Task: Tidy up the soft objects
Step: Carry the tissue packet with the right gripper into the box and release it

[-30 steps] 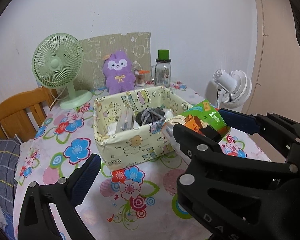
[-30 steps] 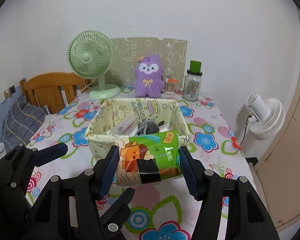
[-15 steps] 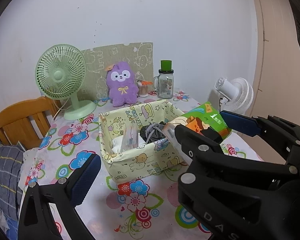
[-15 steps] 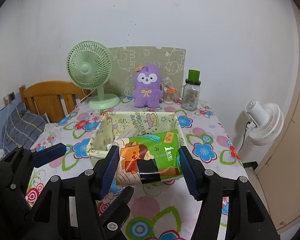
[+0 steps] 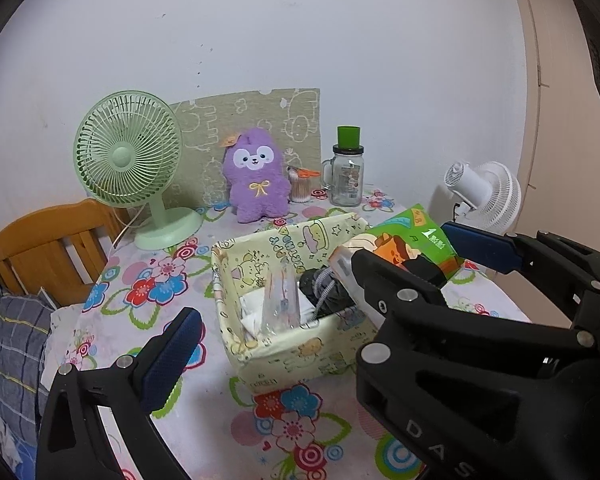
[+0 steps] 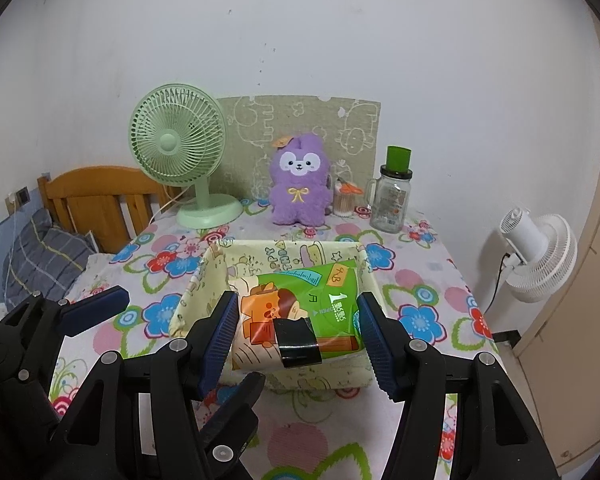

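My right claw [image 6: 298, 330] tilts downward, both blue pads clamped on the sides of a green tissue pack [image 6: 300, 312], which hangs over the near wall of the yellow fabric basket [image 6: 198, 280] on the desk [image 6: 420, 272]. My left claw [image 5: 320, 276] sits beside it, jaws wide apart with nothing between them. One basket holds a dark cable bundle [image 5: 324, 286] and a clear wrapper [image 5: 280, 300]. Behind stand one purple plush [image 6: 300, 180], one green fan [image 6: 178, 148], and one glass jar [image 6: 392, 196].
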Demonstrator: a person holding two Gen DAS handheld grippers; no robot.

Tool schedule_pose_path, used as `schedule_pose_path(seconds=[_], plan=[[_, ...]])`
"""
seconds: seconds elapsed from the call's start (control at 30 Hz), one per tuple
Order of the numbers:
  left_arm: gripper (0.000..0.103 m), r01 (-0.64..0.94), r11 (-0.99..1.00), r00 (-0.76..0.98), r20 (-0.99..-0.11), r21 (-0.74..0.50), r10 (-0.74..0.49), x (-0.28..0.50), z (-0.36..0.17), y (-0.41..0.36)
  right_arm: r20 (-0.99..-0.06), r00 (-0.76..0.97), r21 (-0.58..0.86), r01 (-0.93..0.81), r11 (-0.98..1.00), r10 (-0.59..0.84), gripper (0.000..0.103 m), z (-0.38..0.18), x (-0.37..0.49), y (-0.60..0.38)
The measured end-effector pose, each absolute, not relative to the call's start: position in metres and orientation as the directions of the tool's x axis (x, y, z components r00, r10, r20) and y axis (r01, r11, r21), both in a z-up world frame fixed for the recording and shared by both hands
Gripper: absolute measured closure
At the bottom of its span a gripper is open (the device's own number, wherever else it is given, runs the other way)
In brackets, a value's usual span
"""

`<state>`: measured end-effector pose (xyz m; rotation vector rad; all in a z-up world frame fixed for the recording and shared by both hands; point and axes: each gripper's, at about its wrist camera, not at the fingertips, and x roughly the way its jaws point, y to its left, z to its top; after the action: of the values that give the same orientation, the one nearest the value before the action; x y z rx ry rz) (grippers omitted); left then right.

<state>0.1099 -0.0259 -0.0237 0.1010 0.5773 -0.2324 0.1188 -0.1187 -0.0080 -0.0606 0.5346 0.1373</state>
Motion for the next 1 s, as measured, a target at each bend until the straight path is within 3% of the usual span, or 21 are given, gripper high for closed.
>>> schedule_pose_path(seconds=[0.6,0.73,0.9,1.0], plan=[[0.001,0.204,0.979,0.797,-0.579,-0.007,-0.17,0.163,-0.039,-0.018,-0.529,0.841,-0.035,-0.156,0.987,0.114,0.038,-0.022,0.173,-0.11],[0.001,0.182,0.983,0.793,-0.59,-0.005,-0.15,0.172,-0.044,-0.015,-0.54,0.833,-0.016,-0.154,0.988,0.121,0.031,-0.027,0.183,-0.111],[0.0,0.168,0.985,0.786,-0.598,-0.04,-0.158,0.175,-0.046,-0.008,-0.547,0.823,0.041,-0.152,0.987,0.15,0.008,-0.03,0.186,-0.118],[0.0,0.172,0.985,0.792,-0.59,-0.028,-0.156,0.171,-0.043,-0.011,-0.547,0.819,0.081,-0.154,0.985,0.173,0.004,-0.03,0.182,-0.125]])
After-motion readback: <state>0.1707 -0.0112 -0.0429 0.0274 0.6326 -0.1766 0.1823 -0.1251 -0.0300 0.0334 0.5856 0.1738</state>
